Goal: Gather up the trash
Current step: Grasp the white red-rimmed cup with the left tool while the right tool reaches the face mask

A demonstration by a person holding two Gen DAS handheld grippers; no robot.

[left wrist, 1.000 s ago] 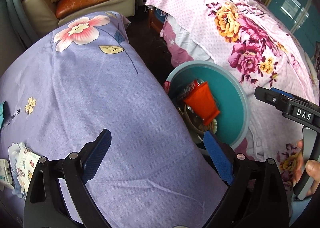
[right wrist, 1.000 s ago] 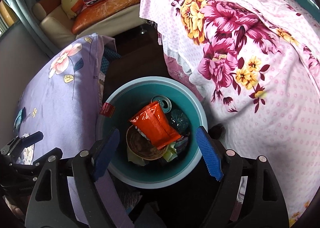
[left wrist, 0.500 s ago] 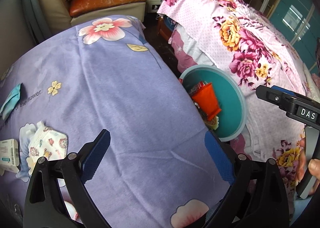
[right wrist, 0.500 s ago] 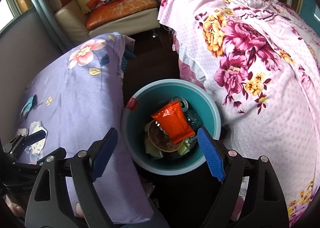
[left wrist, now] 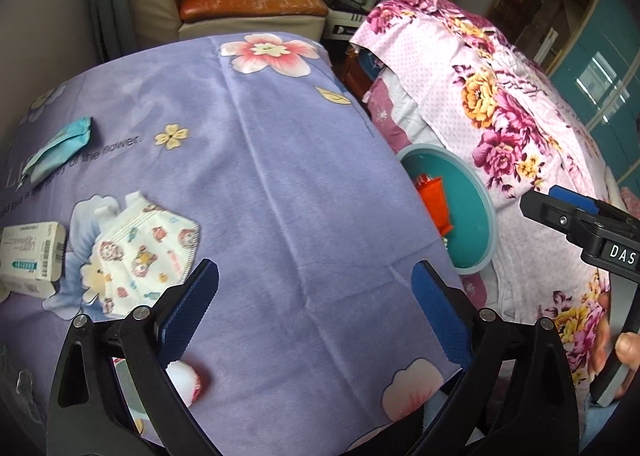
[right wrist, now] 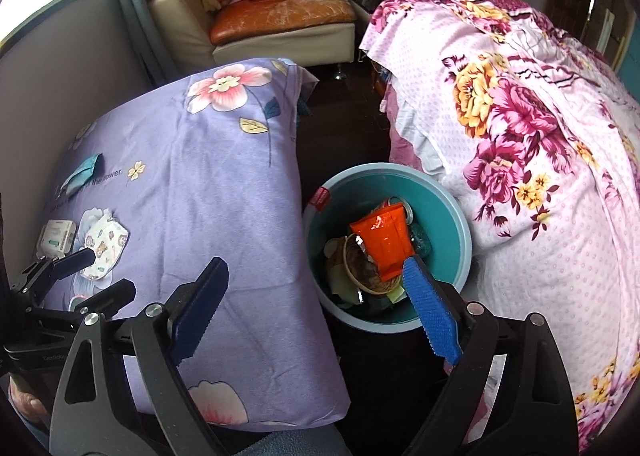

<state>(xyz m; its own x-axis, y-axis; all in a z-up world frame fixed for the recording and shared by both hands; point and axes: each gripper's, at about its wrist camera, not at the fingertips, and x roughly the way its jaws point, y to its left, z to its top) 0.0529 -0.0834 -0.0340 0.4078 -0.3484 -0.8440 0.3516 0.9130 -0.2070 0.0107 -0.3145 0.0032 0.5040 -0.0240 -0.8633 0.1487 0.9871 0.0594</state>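
Starting at the left of the purple sheet (left wrist: pixel 304 160), the remaining rubbish lies together: a small white box (left wrist: pixel 30 258), a printed face mask (left wrist: pixel 148 252) just beside it, and a teal packet (left wrist: pixel 60 148) farther up. The left gripper (left wrist: pixel 314 308) hangs over the sheet with jaws wide and nothing between them; the mask looks the nearest pick. To take it well, I would bring the fingers down astride its raised fold and pinch only the mask, not the sheet beneath. Further right, the teal bin (right wrist: pixel 460 216) sits between the two beds, an orange pouch (right wrist: pixel 384 240) on top of its load. The right gripper (right wrist: pixel 316 308) hovers near the bin, its jaws opening and empty.
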